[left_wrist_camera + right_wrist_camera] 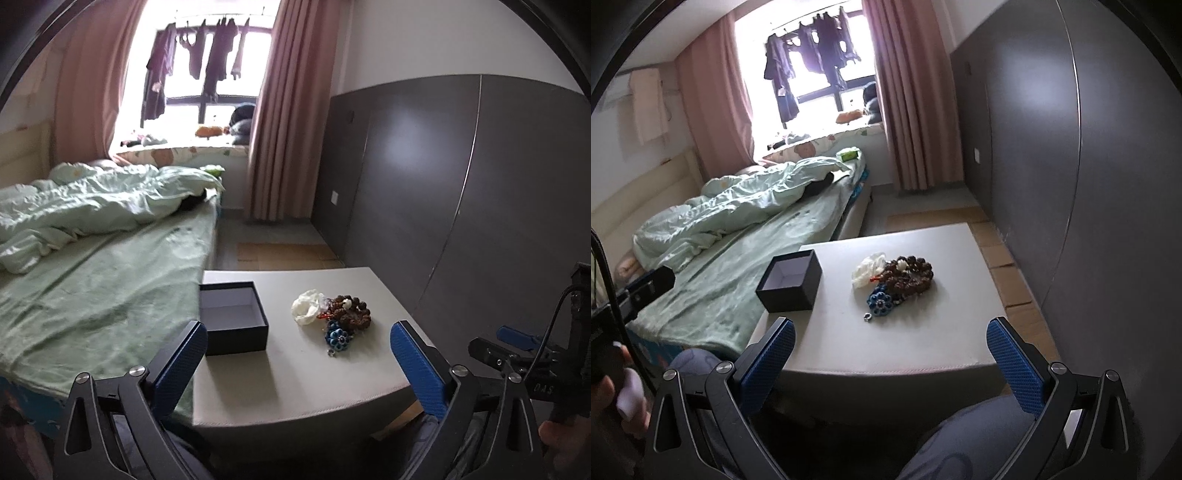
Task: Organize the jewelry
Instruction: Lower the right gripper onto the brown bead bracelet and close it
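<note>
A small pale table (pixel 295 384) (pixel 923 339) holds an open, empty dark box (pixel 232 317) (pixel 790 280) on its left. To its right lies a pile of jewelry: a brown bead bracelet (pixel 351 308) (pixel 910 275), a white flower piece (pixel 306 306) (pixel 868 271) and a blue flower piece (pixel 338 336) (pixel 881 301). My left gripper (pixel 299 343) is open and empty, held above the table's near edge. My right gripper (pixel 890 343) is open and empty too, short of the table; it also shows at the right of the left wrist view (pixel 517 347).
A bed (pixel 92 288) (pixel 731 266) with green sheet and rumpled quilt lies against the table's left side. A dark grey wardrobe (pixel 461 184) (pixel 1071 166) stands on the right. Pink curtains and a window with hanging clothes are at the back. My knees (pixel 979 435) are below the table's near edge.
</note>
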`<state>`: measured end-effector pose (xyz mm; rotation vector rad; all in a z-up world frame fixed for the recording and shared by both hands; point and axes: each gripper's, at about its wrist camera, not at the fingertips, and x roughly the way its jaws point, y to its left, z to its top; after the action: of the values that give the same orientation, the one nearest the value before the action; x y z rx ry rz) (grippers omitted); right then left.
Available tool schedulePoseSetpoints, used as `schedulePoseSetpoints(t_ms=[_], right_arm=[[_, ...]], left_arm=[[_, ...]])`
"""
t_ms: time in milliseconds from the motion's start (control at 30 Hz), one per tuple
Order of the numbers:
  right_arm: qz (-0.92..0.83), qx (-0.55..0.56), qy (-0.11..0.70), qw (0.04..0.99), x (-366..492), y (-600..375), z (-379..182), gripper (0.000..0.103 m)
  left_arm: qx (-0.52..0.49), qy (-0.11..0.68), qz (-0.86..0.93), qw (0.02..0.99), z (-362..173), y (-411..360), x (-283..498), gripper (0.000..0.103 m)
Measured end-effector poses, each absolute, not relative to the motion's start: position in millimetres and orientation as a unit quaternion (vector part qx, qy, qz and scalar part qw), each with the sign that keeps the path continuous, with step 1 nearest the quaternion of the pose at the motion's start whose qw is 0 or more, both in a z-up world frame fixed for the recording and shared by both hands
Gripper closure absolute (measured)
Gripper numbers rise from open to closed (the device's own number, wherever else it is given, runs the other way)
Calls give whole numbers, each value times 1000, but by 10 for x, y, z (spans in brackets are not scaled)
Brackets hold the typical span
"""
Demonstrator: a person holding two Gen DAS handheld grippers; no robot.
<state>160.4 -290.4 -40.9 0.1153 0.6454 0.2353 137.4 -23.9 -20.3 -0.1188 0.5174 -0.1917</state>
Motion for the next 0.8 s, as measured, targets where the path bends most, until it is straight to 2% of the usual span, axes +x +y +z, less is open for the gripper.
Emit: schedulePoseSetpoints(t_ms=[133, 267, 400, 667, 800], right_arm=[[115, 71, 328, 935, 1807, -3020, -510, 0], [120, 87, 338, 929, 2026, -3089, -617, 3], [130, 98, 349, 923, 2268, -3120, -731, 16], [163, 133, 374, 903, 2872, -3109, -997, 28], [172, 147, 386, 894, 3143, -3093, -1140, 29]], left_arm=[[-64, 269, -106, 955, -298, -272, 1601, 10], [-64, 286, -117, 949, -423, -336, 1842, 23], [-62, 302, -131, 942, -521, -423, 2059, 30], [-56, 340, -154, 926, -733, -592, 2584, 38], [-50, 363, -158, 917, -875, -667, 2829, 38]])
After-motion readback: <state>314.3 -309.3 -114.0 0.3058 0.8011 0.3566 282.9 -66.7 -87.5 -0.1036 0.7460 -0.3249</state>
